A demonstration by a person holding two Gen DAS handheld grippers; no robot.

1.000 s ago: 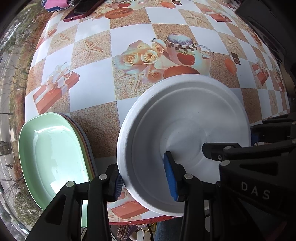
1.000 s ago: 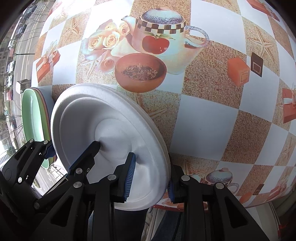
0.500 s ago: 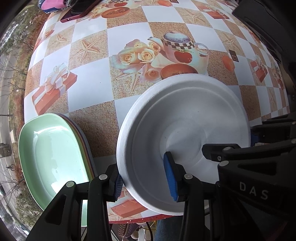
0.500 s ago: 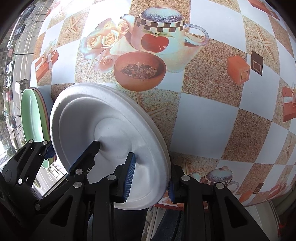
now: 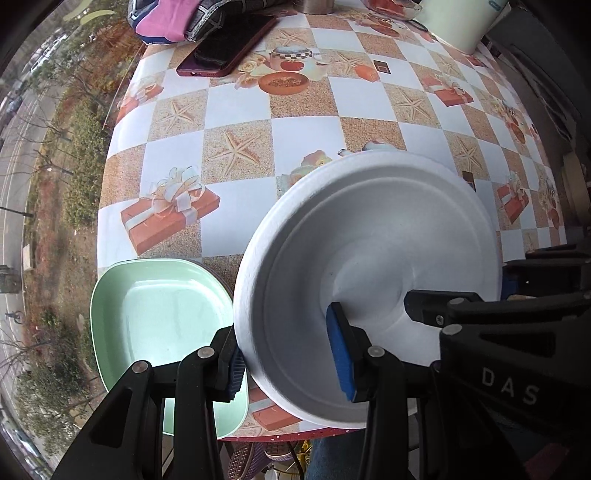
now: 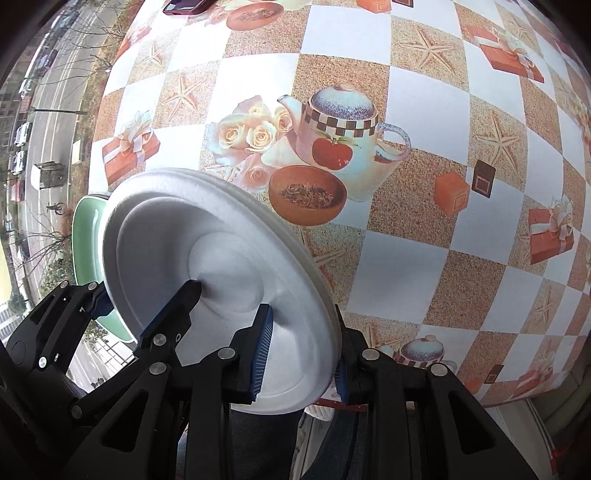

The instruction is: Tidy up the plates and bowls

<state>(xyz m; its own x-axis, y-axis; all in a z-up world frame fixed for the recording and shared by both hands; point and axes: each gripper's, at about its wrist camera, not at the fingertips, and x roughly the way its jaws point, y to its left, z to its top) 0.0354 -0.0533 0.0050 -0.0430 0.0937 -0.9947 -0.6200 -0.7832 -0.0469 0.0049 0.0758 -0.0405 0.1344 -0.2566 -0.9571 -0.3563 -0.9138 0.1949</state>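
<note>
Now both my grippers — left [image 5: 291, 365], right [image 6: 301, 358] — seemingly pinch the white plate's [image 5: 373, 236] rim between their jaws; green plate [image 5: 155, 314] just left.

The white plate [image 5: 373, 258], tilted and clamped at its near rim by both the left claw [image 5: 290, 363] and the right claw [image 6: 301, 354], blocks the way forward over the near bench [image 5: 306, 125] edge. Just left of it the green plate stack [image 5: 159, 314] fills that corner. Beyond lies open patterned cloth, up to a phone [image 5: 229, 46] and bundled cloth [image 5: 173, 16] at the far edge.
</note>
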